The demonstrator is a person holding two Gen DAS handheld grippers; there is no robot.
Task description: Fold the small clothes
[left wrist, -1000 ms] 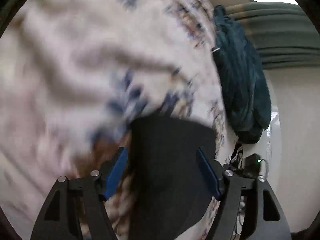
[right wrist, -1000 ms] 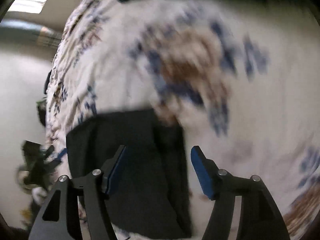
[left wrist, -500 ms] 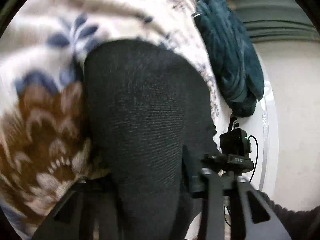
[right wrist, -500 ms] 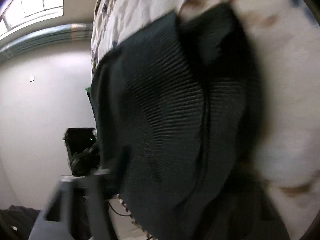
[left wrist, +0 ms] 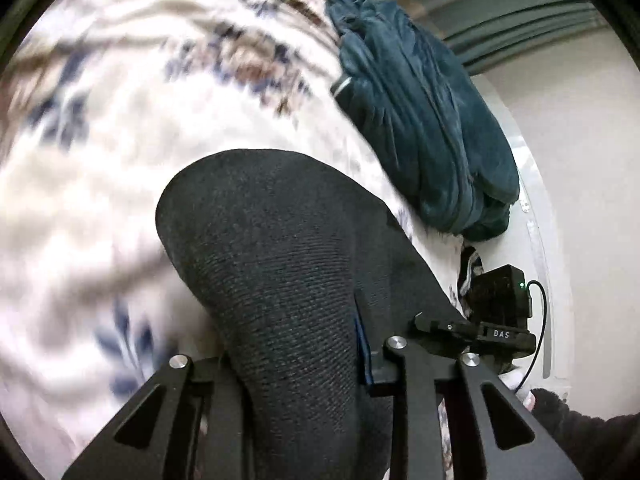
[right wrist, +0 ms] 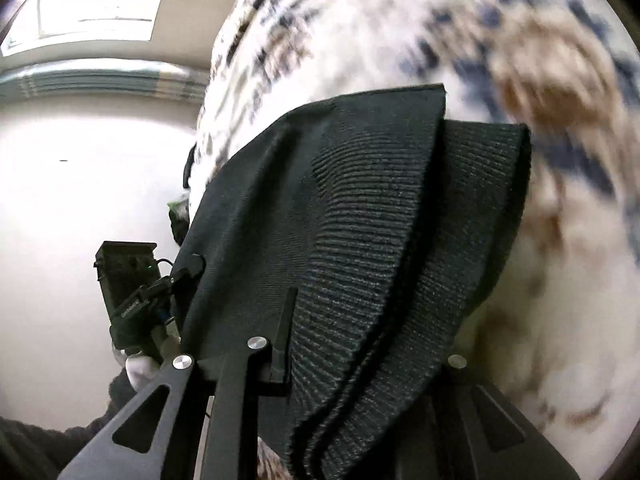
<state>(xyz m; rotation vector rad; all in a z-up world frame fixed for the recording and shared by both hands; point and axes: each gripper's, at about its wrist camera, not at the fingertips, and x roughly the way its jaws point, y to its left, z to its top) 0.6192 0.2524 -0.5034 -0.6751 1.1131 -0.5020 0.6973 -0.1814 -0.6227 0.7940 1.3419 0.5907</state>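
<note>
Here both the left gripper (left wrist: 296,364) and right gripper (right wrist: 360,360) pinch the black knit garment (left wrist: 280,248) (lifted over a floral bedspread (left wrist: 100,140)).

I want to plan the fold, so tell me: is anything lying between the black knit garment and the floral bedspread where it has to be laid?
Nothing visible does. Both grippers, left gripper and right gripper, are shut on the black knit garment, and the floral bedspread around it shows only its own print. The teal blanket lies off at the far edge.

A home bedroom: floral bedspread (left wrist: 120,152), teal blanket (left wrist: 420,120), curtains (left wrist: 520,20).
</note>
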